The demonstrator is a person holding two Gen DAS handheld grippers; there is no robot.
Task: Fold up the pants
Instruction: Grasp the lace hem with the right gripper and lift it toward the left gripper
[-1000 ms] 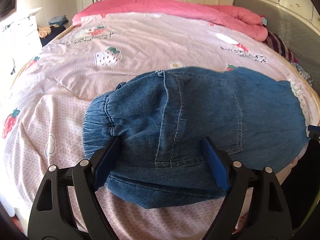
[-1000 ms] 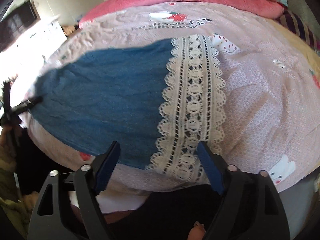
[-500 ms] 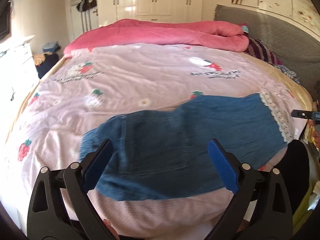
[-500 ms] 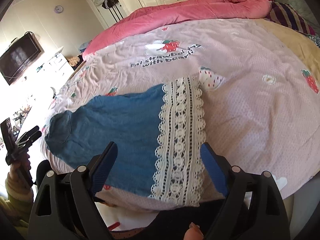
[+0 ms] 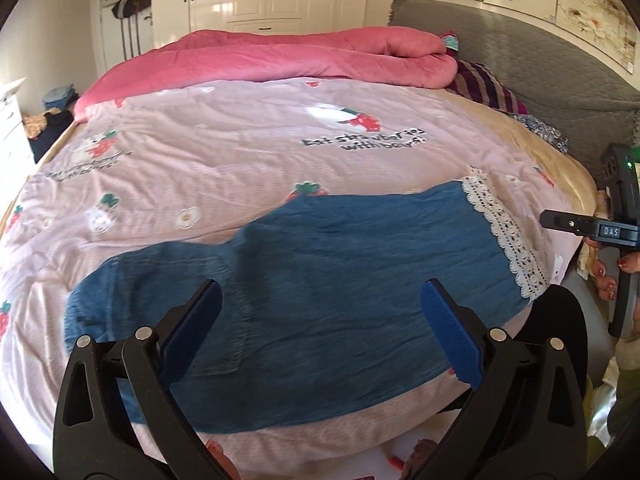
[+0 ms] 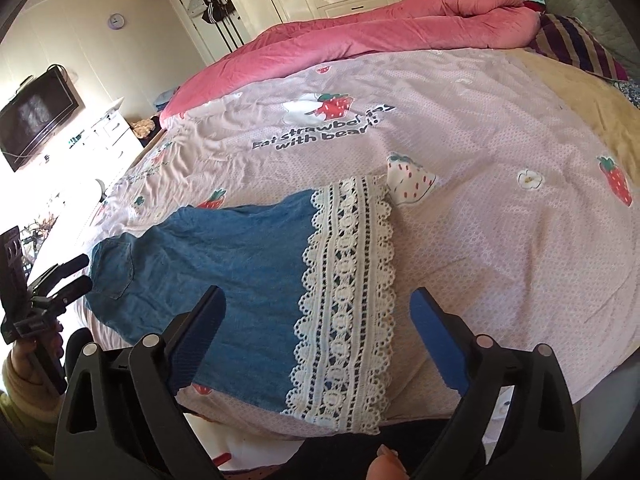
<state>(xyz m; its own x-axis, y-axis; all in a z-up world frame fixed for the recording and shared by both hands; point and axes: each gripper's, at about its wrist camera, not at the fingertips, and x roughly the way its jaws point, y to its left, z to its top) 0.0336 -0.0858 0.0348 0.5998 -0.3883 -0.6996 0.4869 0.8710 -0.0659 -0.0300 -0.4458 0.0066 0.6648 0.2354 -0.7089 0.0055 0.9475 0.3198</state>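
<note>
Blue denim pants (image 5: 320,312) with a white lace hem (image 5: 504,228) lie flat along the near edge of the bed, waist to the left, hem to the right. My left gripper (image 5: 320,336) is open and empty, held back above the waist end. My right gripper (image 6: 316,336) is open and empty, held above the lace hem (image 6: 348,292) and denim leg (image 6: 224,256). The right gripper shows at the right edge of the left wrist view (image 5: 580,226); the left gripper shows at the left edge of the right wrist view (image 6: 68,276).
The bed carries a pink strawberry-print cover (image 5: 248,148) and a rolled pink duvet (image 5: 280,60) at the far side. A striped pillow (image 5: 484,88) and grey headboard (image 5: 540,64) are at right. Wardrobes stand behind. A wall TV (image 6: 36,116) and white dresser are at left.
Both grippers have pulled back and up from the pants. The left gripper was around the waist edge one second ago and is clear of it now. The pants lie still.
</note>
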